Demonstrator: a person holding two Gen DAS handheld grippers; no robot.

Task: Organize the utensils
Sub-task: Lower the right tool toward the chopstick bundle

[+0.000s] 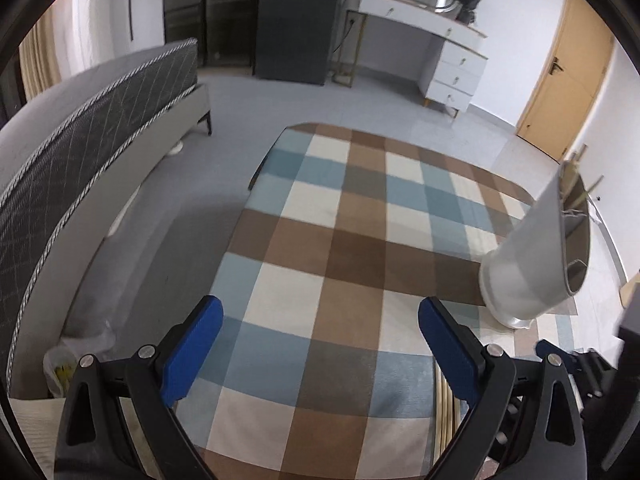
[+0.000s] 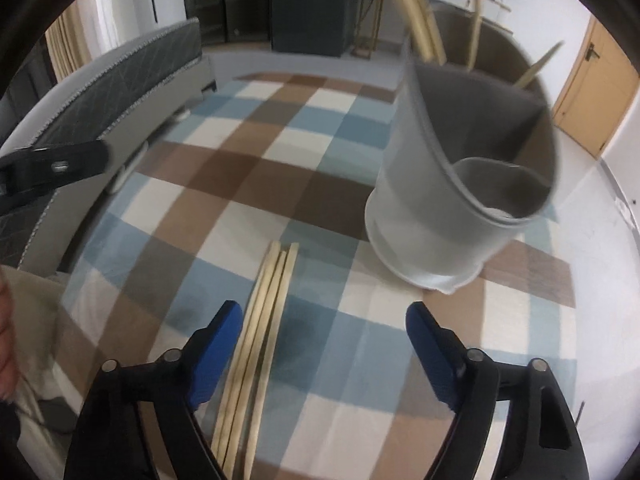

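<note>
A grey utensil holder [image 2: 452, 184] with inner compartments stands on the checked tablecloth [image 2: 224, 184]; several wooden chopsticks [image 2: 420, 28] stick out of its back part. It also shows in the left wrist view [image 1: 532, 256] at the right. A bundle of loose wooden chopsticks [image 2: 260, 340] lies on the cloth, running between the fingers of my right gripper [image 2: 324, 332], close to its left finger. The right gripper is open and holds nothing. My left gripper [image 1: 320, 328] is open and empty above the cloth. The loose chopsticks' ends show in the left wrist view [image 1: 442, 412] by its right finger.
The table [image 1: 280, 136] ends at the far side and the left. A bed [image 1: 100, 120] stands to the left, a dark fridge [image 1: 296, 20] and a white desk [image 1: 440, 40] at the back, a door [image 1: 568, 80] at the right. The left gripper's arm [image 2: 52, 164] shows at the right wrist view's left edge.
</note>
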